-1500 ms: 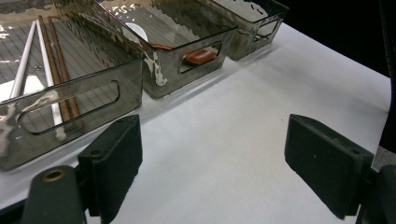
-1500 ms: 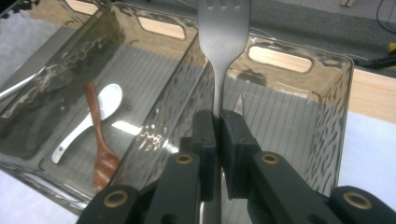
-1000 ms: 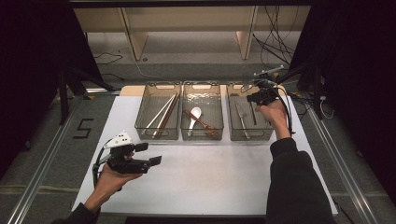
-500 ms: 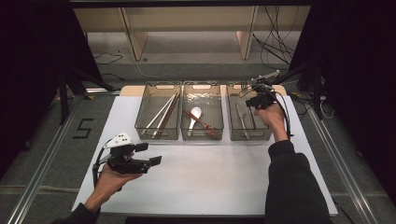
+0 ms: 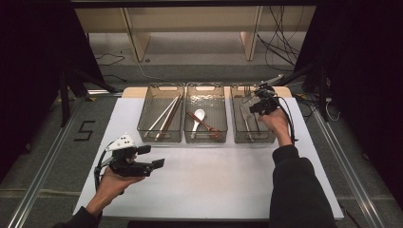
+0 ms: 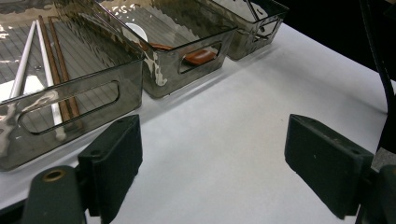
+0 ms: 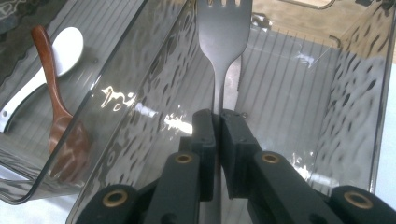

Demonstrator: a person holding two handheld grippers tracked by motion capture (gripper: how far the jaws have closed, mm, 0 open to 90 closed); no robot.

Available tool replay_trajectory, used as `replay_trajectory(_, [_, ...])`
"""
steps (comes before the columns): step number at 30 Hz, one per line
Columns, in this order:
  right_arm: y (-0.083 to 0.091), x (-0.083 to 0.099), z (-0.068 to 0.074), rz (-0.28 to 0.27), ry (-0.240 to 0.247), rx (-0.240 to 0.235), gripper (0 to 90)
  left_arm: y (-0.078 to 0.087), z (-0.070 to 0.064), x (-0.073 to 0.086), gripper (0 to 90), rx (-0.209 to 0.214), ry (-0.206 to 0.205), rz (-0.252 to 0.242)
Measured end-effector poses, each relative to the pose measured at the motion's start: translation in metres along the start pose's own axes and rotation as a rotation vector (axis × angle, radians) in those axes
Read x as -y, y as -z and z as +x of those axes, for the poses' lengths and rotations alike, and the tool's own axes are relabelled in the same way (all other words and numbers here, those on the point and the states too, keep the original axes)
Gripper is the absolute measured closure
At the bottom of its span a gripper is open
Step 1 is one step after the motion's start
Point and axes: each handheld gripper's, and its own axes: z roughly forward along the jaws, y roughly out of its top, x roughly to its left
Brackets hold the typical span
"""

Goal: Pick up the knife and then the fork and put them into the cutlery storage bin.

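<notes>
Over the right-hand bin (image 5: 236,128), at two o'clock on the white table (image 5: 223,185), our right gripper (image 7: 217,122) has its jaws clamped together on the handle of a dark fork (image 7: 223,35), tines pointing away. At eight o'clock, our left gripper (image 5: 153,157) hovers with jaws wide apart, near bins holding chopsticks (image 5: 166,116) and spoons (image 5: 198,121).

One mark can be read: a dark numeral "5" (image 5: 84,130) on the grey floor (image 5: 57,142), just off the left edge of the white table (image 5: 214,180) (it looks taped or painted on, which of the two cannot be told). No other text, label or brand is legible.
</notes>
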Motion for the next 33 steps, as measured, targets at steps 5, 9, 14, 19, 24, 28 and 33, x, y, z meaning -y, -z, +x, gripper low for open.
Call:
replay_trajectory(5, [-0.004,0.003,0.000,0.018,0.005,0.002,84.8,0.000,0.000,0.000,18.6,-0.001,0.001,-0.001])
replay_trajectory(9, [-0.007,0.005,-0.001,0.036,0.001,-0.006,84.6,0.000,0.000,0.000,18.5,0.000,0.000,-0.001])
replay_trajectory(14, [-0.009,0.008,-0.001,0.046,-0.004,-0.012,84.4,0.000,0.000,0.000,18.5,0.000,0.000,0.000])
replay_trajectory(19, [-0.012,0.009,-0.001,0.060,-0.009,-0.015,83.8,0.000,0.000,0.000,18.5,0.000,0.000,-0.001])
replay_trajectory(24, [-0.012,0.008,-0.001,0.054,-0.027,-0.030,75.8,0.000,0.000,0.000,18.5,0.000,0.000,0.000])
replay_trajectory(28, [-0.009,0.007,-0.001,0.050,-0.024,-0.026,70.6,0.000,0.000,0.000,18.5,0.000,0.000,0.000])
replay_trajectory(33, [-0.005,0.007,0.000,0.036,-0.029,-0.036,63.1,0.000,0.000,0.000,18.5,0.000,0.000,-0.001])
